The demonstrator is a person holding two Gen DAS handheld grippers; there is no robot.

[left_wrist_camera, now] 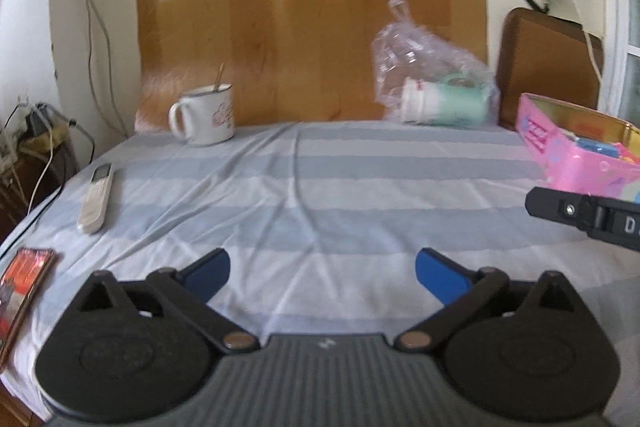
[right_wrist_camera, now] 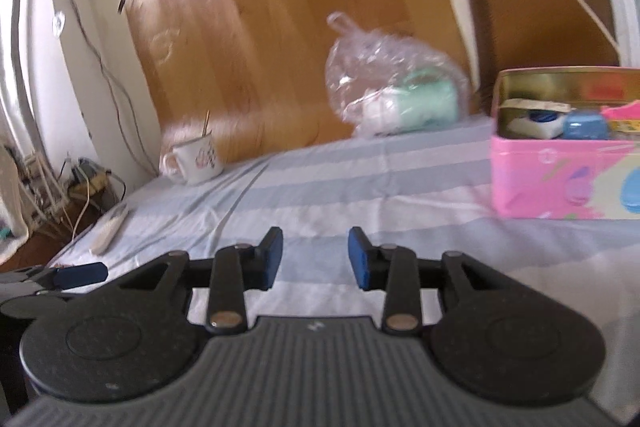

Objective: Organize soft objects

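A clear plastic bag (left_wrist_camera: 424, 67) lies at the back of the striped cloth, with a white-and-mint cup (left_wrist_camera: 444, 105) inside it; both show in the right wrist view, bag (right_wrist_camera: 380, 67) and cup (right_wrist_camera: 416, 105). A pink tin box (right_wrist_camera: 568, 163) holding small items stands at the right; it also shows in the left wrist view (left_wrist_camera: 576, 147). My left gripper (left_wrist_camera: 322, 277) is wide open and empty above the cloth. My right gripper (right_wrist_camera: 315, 259) is open and empty, left of the box; part of it shows in the left wrist view (left_wrist_camera: 584, 215).
A white mug (left_wrist_camera: 204, 115) with a stick in it stands at the back left. A remote control (left_wrist_camera: 96, 197) lies near the left edge, a red packet (left_wrist_camera: 24, 283) at the front left. A wooden board (left_wrist_camera: 312, 11) leans on the wall behind. A brown chair back (right_wrist_camera: 540, 23) stands at the right.
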